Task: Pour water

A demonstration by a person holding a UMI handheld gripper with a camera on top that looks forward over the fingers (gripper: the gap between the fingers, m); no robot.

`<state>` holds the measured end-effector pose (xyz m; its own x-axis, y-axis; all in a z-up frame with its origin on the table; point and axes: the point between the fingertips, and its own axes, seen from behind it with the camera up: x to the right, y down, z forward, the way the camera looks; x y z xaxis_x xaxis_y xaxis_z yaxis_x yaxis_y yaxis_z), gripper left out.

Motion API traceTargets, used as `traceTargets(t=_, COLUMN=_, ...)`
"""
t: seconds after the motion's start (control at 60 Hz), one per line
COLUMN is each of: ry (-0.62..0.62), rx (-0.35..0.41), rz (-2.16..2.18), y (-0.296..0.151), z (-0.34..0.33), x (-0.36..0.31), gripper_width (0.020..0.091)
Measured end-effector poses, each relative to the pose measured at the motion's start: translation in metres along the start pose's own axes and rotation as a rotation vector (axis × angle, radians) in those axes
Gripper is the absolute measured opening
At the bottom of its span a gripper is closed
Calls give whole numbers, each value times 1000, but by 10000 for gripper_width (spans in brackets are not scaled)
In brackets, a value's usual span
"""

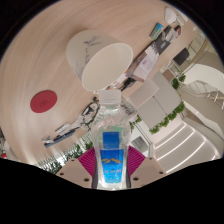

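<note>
I had the tongs closed on the water bottle, low in the centre of the frame. Both magenta pads pressed against its sides at the level of the blue label, one to each side, with no gap that I could make out. The bottle's long axis ran straight up the frame from between the fingers, so its clear neck and cap pointed away from me, toward the white cup.

That cup sat in the upper centre of the frame, a little left of the bottle's line, and it appeared tilted in my view, with its rim toward the upper left. The cap's tip looked close to the cup's nearer edge, though I could not tell whether they touched. I also could not tell whether the cap was on or off.

A red disc lay on the pale counter at the left of the frame, well apart from the cup.

I judged that the pour depended on bringing the bottle's mouth over the cup's opening, up and slightly left.
</note>
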<state>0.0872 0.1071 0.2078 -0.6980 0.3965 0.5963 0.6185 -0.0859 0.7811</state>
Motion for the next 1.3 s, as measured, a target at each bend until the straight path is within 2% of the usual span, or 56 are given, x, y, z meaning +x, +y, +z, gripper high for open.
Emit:
traceTargets(t=0.117, ry=-30, rx=-5, rz=218, y=4, z=-2, x=8, gripper_width=376)
traceTargets(t=0.15, ry=-19, rx=-17, rz=364, y=7, z=-11, x=9, gripper_width=375)
traceTargets(t=0.217, ry=-105, rx=12, rz=779, y=14, z=-7, x=15, gripper_width=378)
traceTargets(t=0.233, ry=-77, rx=-18, rz=940, y=3, z=-21, x=10, gripper_width=376)
traceTargets(t=0.267, ry=-66, rx=-3, rz=1148, y=6, z=-29, x=15, gripper_width=380)
traceTargets(t=0.333, ry=-133, rx=94, rz=1554, y=11, z=-27, x=18, gripper_width=405)
traceTargets(t=0.383, ry=-167, rx=203, rz=1816, y=5, z=-29, x=20, gripper_width=422)
traceTargets(t=0.4, ry=-144, rx=224, rz=1907, y=-3, z=-37, x=21, gripper_width=431)
traceTargets(t=0.433, ry=-211, rx=307, rz=2028, y=-4, z=-29, x=19, gripper_width=427)
traceTargets(t=0.467, ry=-245, rx=398, rz=2146, y=-11, z=-33, x=17, gripper_width=461)
traceTargets(t=0.5, ry=-253, rx=468, rz=2223, y=-13, z=-34, x=10, gripper_width=465)
traceTargets(t=0.517, ry=-223, rx=481, rz=2280, y=-34, z=-39, x=8, gripper_width=464)
traceTargets(t=0.533, ry=-241, rx=484, rz=2274, y=-21, z=-29, x=3, gripper_width=464)
traceTargets(t=0.583, ry=-268, rx=475, rz=2312, y=-20, z=-21, x=-21, gripper_width=464)
traceTargets(t=0.617, ry=-276, rx=463, rz=2327, y=-30, z=-15, x=-39, gripper_width=464)
traceTargets(t=0.633, ry=-264, rx=474, rz=2348, y=-51, z=-13, x=-59, gripper_width=464)
traceTargets(t=0.667, ry=-293, rx=477, rz=2352, y=-44, z=-9, x=-52, gripper_width=465)
traceTargets(t=0.75, ry=-325, rx=498, rz=2365, y=-58, z=-1, x=-73, gripper_width=465)
traceTargets(t=0.883, ry=-312, rx=509, rz=2324, y=-75, z=13, x=-101, gripper_width=464)
traceTargets(t=0.967, ry=-318, rx=488, rz=2260, y=-87, z=15, x=-119, gripper_width=465)
traceTargets(t=1.017, ry=-287, rx=515, rz=2258, y=-85, z=13, x=-117, gripper_width=466)
traceTargets(t=1.083, ry=-288, rx=515, rz=2296, y=-83, z=16, x=-122, gripper_width=484)
traceTargets(t=1.2, ry=-348, rx=482, rz=2324, y=-84, z=14, x=-132, gripper_width=557)
traceTargets(t=1.233, ry=-388, rx=454, rz=2325, y=-90, z=13, x=-138, gripper_width=620)
traceTargets(t=1.3, ry=-459, rx=454, rz=2344, y=-88, z=-3, x=-140, gripper_width=787)
